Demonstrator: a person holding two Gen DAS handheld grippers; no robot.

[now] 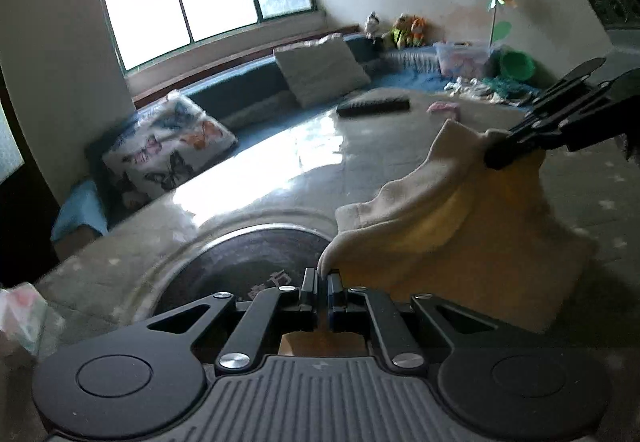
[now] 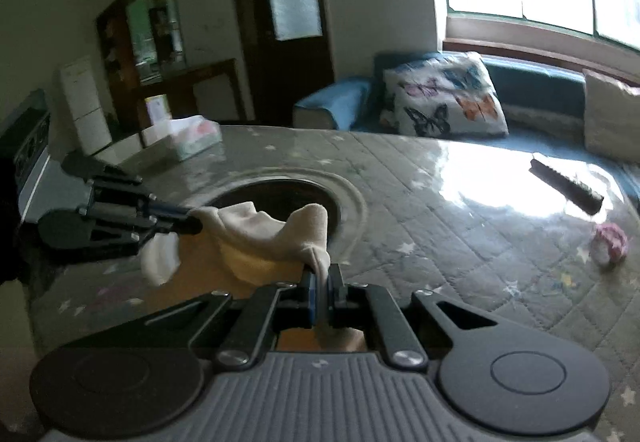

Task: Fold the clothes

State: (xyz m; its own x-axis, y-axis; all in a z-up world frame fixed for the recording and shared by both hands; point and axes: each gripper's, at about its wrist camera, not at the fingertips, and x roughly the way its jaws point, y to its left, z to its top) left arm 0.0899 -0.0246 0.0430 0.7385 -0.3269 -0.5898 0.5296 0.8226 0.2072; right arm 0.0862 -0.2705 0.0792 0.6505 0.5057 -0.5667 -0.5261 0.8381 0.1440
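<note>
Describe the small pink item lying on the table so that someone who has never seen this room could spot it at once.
Start at the big round table covered in a grey quilted, star-printed cloth, with a dark round inset at its middle. Look to its window side, where a long dark bar-shaped object lies. Just nearer than that bar sits the small pink-and-white bundle, the only pink thing on the cloth.

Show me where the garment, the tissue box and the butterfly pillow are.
garment [image 1: 472, 254], left wrist view, orange body panel.
tissue box [image 2: 192, 138], right wrist view, its top.
butterfly pillow [image 2: 444, 98], right wrist view, printed front.
</note>
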